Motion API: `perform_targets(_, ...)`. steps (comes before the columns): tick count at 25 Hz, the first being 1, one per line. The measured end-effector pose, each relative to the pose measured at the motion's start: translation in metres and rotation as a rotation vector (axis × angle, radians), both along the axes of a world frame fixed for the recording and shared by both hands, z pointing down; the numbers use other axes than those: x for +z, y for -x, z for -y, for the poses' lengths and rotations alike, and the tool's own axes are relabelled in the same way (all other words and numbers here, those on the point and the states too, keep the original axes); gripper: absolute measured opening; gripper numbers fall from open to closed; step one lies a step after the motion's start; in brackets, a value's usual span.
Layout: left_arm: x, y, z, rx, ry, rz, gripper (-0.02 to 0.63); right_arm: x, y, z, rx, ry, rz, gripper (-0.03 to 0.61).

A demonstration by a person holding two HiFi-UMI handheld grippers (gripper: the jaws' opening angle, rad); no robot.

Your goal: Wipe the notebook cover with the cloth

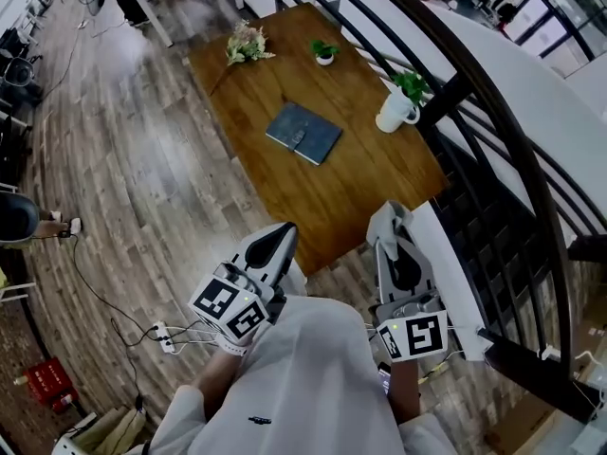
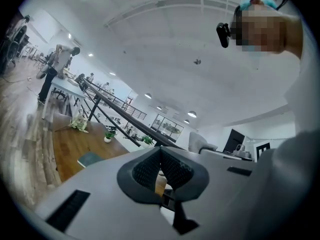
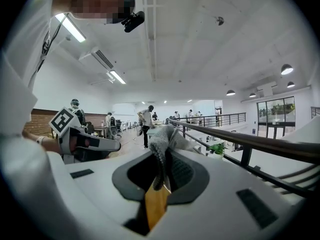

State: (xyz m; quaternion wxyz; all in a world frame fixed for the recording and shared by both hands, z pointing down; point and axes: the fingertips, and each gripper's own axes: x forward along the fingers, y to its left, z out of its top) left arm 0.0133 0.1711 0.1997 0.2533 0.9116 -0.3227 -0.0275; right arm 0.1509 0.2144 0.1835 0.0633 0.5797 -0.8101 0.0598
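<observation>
Wood table (image 1: 285,197): brown rectangular top, seen from above, its near corner between the two held tools.
Notebook (image 1: 303,133): dark blue-grey and closed, with a strap clasp on the cover. It lies flat near the middle of the table, well apart from every edge.
Right gripper (image 1: 391,224): jaws clamped on the cloth (image 3: 167,136), held up by the near right edge of the table.
Left gripper (image 1: 278,235): jaws together at the tips with nothing between them, raised by the near left edge.
Cloth: grey knit, bunched above the jaw tips, off the table and well apart from the Notebook.
Right side: a dark railing (image 1: 493,150) runs just beside the table. A white mug (image 1: 394,114) holding a green plant stands near that edge.
Far end: a small potted plant (image 1: 324,53) and a dried flower bunch (image 1: 247,44).
Left side: open plank floor (image 1: 123,188). A power strip (image 1: 163,335) with a cable lies near the person.
Markings: black-and-white square markers on the left cube (image 1: 230,308) and the right cube (image 1: 414,335).
</observation>
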Motion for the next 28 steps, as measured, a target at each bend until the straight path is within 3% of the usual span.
perform_targets(8,0.002,-0.01,0.063,0.043,0.018,-0.031,0.018,0.004,0.001,0.063,-0.007,0.05,-0.037,0.04)
perform_targets(13,0.014,-0.022,0.097,0.06,0.047,0.0,0.018,0.015,-0.005,0.099,-0.029,0.093,-0.036,0.04)
perform_targets(21,0.052,-0.021,0.157,-0.035,0.145,0.02,0.018,0.054,-0.009,0.162,-0.138,0.22,0.012,0.041)
perform_targets(28,0.109,-0.024,0.189,-0.072,0.214,0.067,0.018,0.107,-0.018,0.209,-0.182,0.287,-0.024,0.041)
